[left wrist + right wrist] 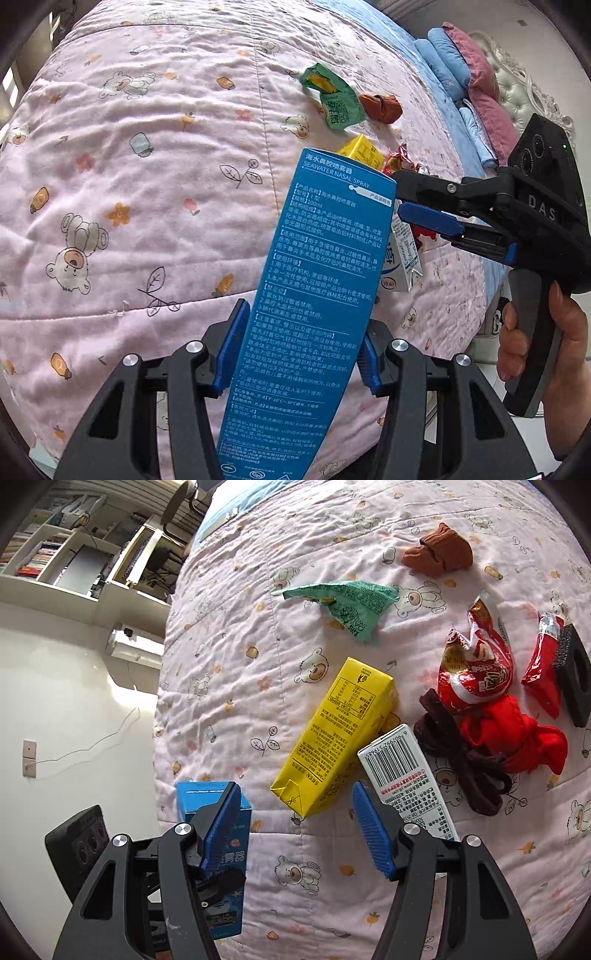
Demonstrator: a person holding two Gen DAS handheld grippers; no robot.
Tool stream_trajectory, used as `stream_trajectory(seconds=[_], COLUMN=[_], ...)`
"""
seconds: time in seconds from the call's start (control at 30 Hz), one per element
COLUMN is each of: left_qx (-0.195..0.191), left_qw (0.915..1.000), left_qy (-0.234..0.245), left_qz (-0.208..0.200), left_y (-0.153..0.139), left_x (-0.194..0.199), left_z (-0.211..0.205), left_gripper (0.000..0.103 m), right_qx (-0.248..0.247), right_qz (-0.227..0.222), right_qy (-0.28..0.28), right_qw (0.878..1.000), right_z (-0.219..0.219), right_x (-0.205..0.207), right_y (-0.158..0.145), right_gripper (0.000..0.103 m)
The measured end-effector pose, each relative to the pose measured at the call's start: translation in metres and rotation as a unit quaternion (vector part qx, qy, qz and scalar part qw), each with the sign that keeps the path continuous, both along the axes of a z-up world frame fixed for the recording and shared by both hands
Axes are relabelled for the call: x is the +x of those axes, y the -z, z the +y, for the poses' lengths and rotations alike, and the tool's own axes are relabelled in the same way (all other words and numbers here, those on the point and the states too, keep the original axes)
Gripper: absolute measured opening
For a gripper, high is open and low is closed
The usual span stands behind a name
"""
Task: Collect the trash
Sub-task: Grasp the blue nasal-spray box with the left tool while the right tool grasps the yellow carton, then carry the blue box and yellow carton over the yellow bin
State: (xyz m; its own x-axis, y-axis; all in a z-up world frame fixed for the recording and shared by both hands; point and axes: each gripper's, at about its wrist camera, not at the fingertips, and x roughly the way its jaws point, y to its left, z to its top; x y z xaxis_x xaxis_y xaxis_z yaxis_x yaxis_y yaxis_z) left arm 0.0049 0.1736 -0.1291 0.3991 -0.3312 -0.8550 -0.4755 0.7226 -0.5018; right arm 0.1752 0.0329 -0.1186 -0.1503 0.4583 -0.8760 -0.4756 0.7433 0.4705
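My left gripper point(299, 343) is shut on a tall blue nasal spray box point(314, 295), held above the pink quilt point(147, 184). The box also shows at the lower left of the right wrist view point(214, 805). My right gripper point(295, 827) is open and empty, its fingers around the near ends of a yellow drink carton point(340, 734) and a white carton point(402, 775). In the left wrist view it point(402, 201) reaches in from the right. A green wrapper point(347, 602) and red snack wrappers point(476, 672) lie further off.
A brown sock point(439, 554), red cloth point(517, 738), a dark band point(454, 753) and a black object point(572, 672) lie on the quilt. Pillows point(465, 70) and headboard point(517, 88) are at the far end. Floor and shelves point(74, 554) are left of the bed.
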Motion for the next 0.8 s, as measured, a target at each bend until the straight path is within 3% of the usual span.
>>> stream_trajectory(seconds=[0.2, 0.27, 0.37, 0.47, 0.5, 0.57, 0.8], left_qx=[0.007, 0.011, 0.009, 0.013, 0.010, 0.002, -0.028], left_qw=[0.9997, 0.9994, 0.9989, 0.9978, 0.9974, 0.9965, 0.9919], left_qy=[-0.020, -0.025, -0.037, -0.053, -0.060, -0.076, -0.120], left_qz=[0.014, 0.021, 0.028, 0.037, 0.039, 0.036, 0.032], left_y=[0.009, 0.013, 0.016, 0.018, 0.020, 0.019, 0.011], left_x=[-0.006, -0.004, -0.001, 0.003, 0.003, 0.001, -0.001], left_z=[0.019, 0.023, 0.025, 0.025, 0.026, 0.025, 0.019], left_gripper=[0.053, 0.053, 0.053, 0.053, 0.053, 0.053, 0.053], right_qx=[-0.081, -0.088, -0.115, -0.181, -0.182, -0.138, -0.055], right_qz=[0.013, 0.017, -0.015, -0.028, -0.027, -0.024, -0.021], right_qy=[0.053, 0.061, 0.039, 0.020, 0.028, 0.038, -0.020], right_qw=[0.995, 0.994, 0.993, 0.983, 0.983, 0.989, 0.998], right_z=[0.019, 0.028, 0.047, 0.054, 0.051, 0.047, 0.030], right_x=[0.009, 0.012, 0.011, 0.010, 0.012, 0.013, -0.004], right_y=[0.033, 0.041, 0.043, 0.062, 0.064, 0.059, 0.034], right_gripper=[0.054, 0.053, 0.054, 0.046, 0.044, 0.041, 0.038])
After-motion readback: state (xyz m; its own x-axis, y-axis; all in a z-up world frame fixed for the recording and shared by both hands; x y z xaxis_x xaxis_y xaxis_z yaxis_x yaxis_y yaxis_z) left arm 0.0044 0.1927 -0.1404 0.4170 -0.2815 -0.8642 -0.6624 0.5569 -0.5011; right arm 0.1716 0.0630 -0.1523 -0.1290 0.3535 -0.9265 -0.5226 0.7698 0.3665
